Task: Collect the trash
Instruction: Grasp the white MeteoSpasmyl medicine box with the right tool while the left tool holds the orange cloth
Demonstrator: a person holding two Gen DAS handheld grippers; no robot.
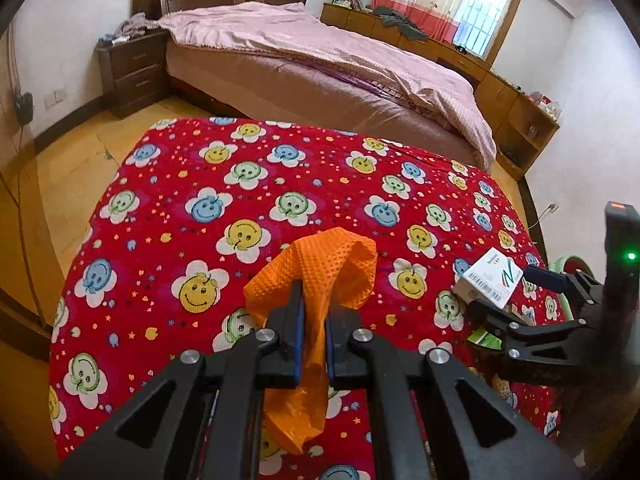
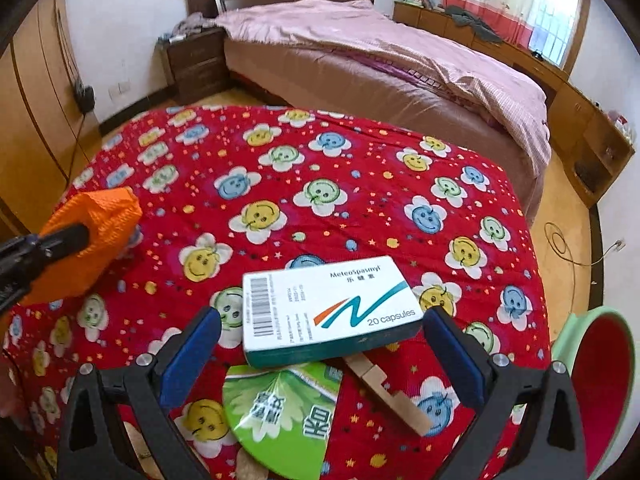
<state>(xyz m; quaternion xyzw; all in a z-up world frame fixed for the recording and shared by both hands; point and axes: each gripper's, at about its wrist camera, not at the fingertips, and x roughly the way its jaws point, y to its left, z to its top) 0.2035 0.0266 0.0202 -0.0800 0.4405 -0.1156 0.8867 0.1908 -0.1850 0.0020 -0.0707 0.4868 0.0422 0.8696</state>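
Wood piece (image 2: 394,390) shows only beside right tool (image 2: 320,344).

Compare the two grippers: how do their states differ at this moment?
The left gripper is shut on the orange bag, lifted above the table; the right gripper is open, its fingers either side of the capsule box, not clamping it. Both hang over the red smiley tablecloth.
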